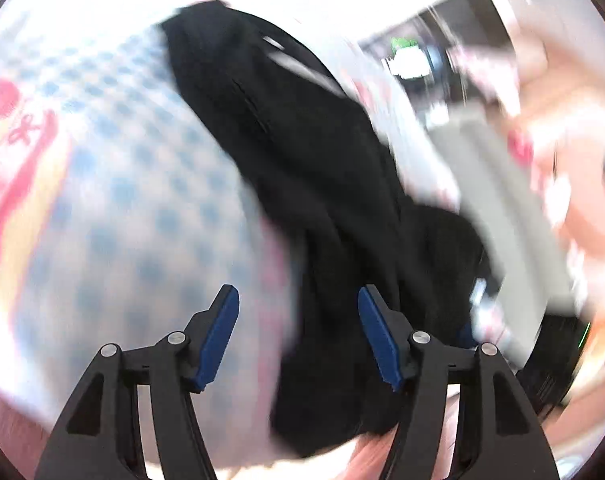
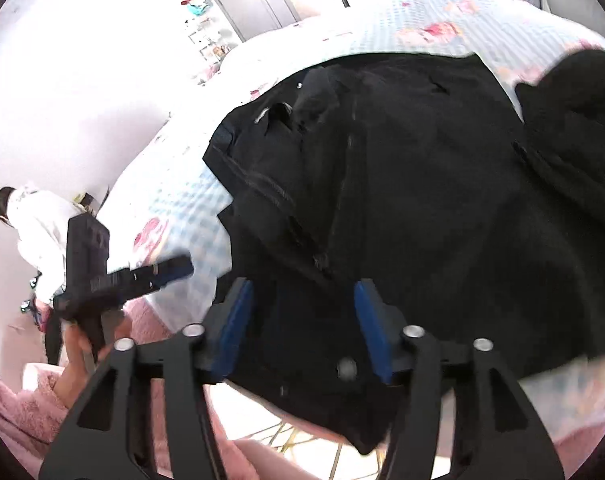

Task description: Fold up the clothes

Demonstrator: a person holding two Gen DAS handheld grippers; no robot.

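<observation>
We see a crumpled black fabric garment (image 2: 402, 200) lying on a bed covered by a blue-and-white checked sheet with pink cartoon prints (image 2: 174, 208), its lower edge hanging over the near side of the bed. Our right gripper (image 2: 300, 322) points steeply down at the garment, its blue-padded jaws standing apart with black cloth lying between them; the pads do not appear to press on it, so we read it as spread but not clamping. From the right wrist view, the left gripper (image 2: 158, 272) sits off to the left of the garment, over the sheet's edge, held from below by a hand (image 2: 78, 352) beside a pink fluffy sleeve (image 2: 18, 408). In the blurred left wrist view, the left gripper (image 1: 298, 326) tilts downward with its jaws wide, the left pad over the checked sheet (image 1: 114, 200) and the right pad at the garment's (image 1: 302, 152) edge, gripping nothing.
</observation>
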